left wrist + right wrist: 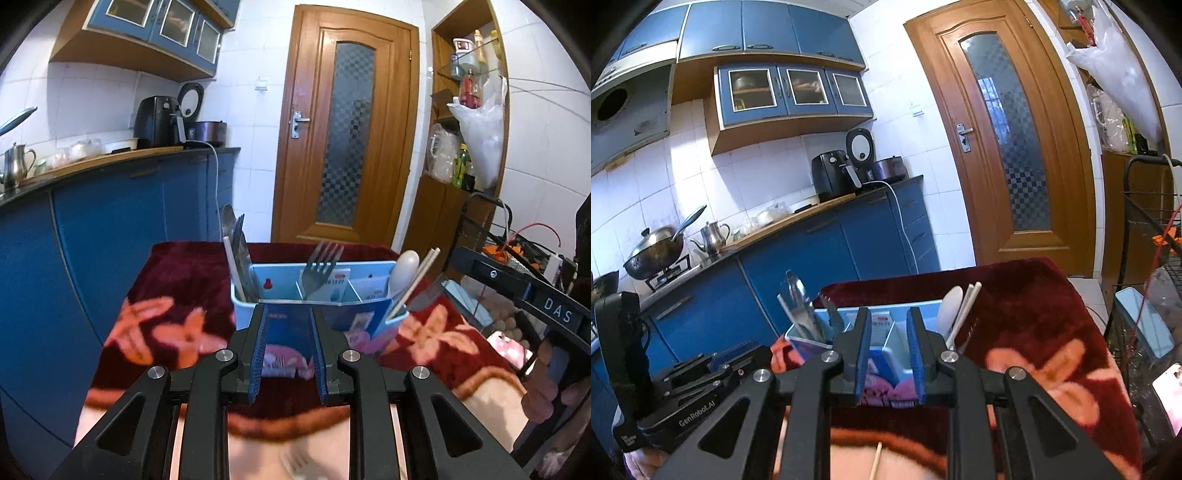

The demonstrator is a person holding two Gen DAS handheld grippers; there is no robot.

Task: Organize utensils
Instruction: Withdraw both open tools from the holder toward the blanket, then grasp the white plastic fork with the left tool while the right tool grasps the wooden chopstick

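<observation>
— Left wrist view blurs whatever pale thing lies under the left tool (288,339); its jaws stand slightly apart, holding nothing.

— The light blue plastic utensil caddy (243,310) sits on the dark red flowered blanket (173,291) over the desk, holding a steel fork (319,267), white spoon (402,271) and chopsticks (417,282).

— Only the right wrist view shows a wok (653,254); the right tool (890,354) is slightly parted too, empty.

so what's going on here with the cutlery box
A person is sorting utensils with two handheld grippers. The light blue organizer sits on a dark red floral cloth and already holds a fork, a white spoon, chopsticks and more cutlery at its left end. Both the left gripper and right gripper are open, holding nothing, in front of the box.
</observation>
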